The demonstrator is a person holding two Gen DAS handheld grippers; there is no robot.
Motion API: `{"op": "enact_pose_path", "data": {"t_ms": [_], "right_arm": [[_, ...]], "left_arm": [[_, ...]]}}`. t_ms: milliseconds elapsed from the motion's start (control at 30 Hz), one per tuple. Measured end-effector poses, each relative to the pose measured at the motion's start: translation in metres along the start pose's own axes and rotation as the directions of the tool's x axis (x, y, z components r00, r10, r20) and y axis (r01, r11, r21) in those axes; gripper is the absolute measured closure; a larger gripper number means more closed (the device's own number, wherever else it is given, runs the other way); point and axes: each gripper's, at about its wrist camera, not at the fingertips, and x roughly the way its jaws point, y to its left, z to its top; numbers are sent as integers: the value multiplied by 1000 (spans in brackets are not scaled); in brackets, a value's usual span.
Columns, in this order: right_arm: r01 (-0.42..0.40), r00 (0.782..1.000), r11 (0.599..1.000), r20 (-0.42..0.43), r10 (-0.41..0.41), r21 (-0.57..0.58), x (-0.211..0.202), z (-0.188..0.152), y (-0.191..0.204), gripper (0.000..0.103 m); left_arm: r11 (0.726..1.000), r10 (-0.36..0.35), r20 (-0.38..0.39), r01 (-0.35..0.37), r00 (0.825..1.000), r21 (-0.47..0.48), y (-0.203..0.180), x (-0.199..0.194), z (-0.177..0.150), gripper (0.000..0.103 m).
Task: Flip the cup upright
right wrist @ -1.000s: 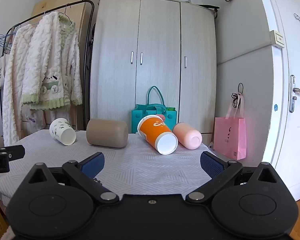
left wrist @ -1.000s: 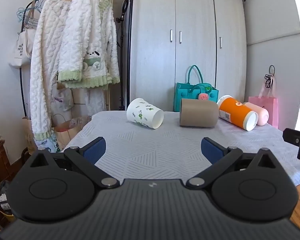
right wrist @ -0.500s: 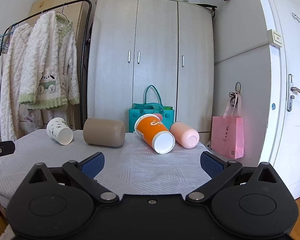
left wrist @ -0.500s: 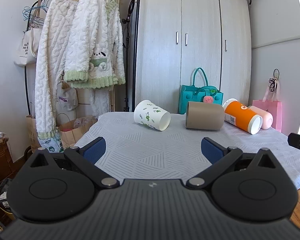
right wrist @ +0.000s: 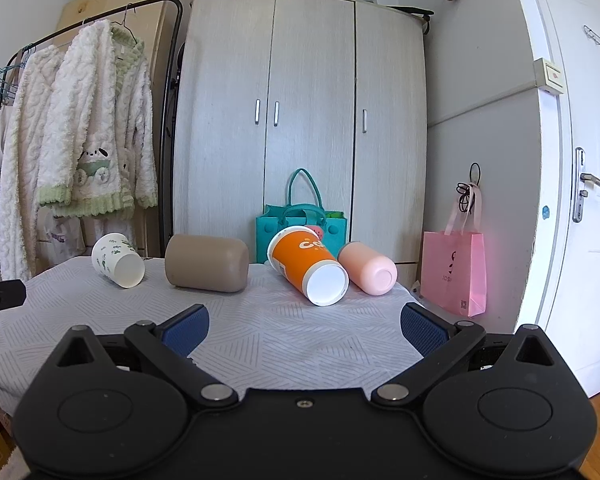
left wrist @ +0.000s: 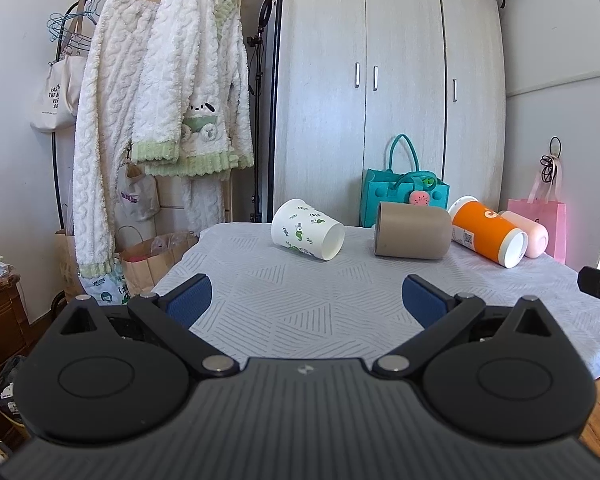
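Observation:
Several cups lie on their sides in a row at the far side of the table [left wrist: 300, 300]: a white cup with green leaves [left wrist: 307, 230] [right wrist: 118, 260], a plain brown cup [left wrist: 413, 230] [right wrist: 206, 257], an orange cup [left wrist: 488, 233] [right wrist: 308, 265] and a pink cup [left wrist: 530, 233] [right wrist: 367, 268]. My left gripper [left wrist: 307, 300] is open and empty, well short of the white and brown cups. My right gripper [right wrist: 305, 323] is open and empty, short of the orange cup.
A grey patterned cloth [right wrist: 300, 340] covers the table. Behind stand a wardrobe [right wrist: 300, 120], a teal bag [right wrist: 300, 220], a pink bag [right wrist: 454, 270] and a clothes rack with white robes [left wrist: 160, 100]. A door [right wrist: 580, 200] is at the right.
Both views have shifted: the cups sit a little further right in the left wrist view and a little higher in the right wrist view. The jaws stay open.

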Motion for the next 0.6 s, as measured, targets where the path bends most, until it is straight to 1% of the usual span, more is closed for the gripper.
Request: {"op": "enact_pose_path", "data": {"t_ms": [433,600], "right_arm": [[-1,1000,1000,-5,1,-3,2,-2,0,0],[-2,1000,1000,-5,2,-6,2,-2,0,0]], "left_arm": [[1000,3,-7,-3,1000,-3,3,0,1,0],[1000,-5,9,5,1000,8,2,-3,1,0]]}}
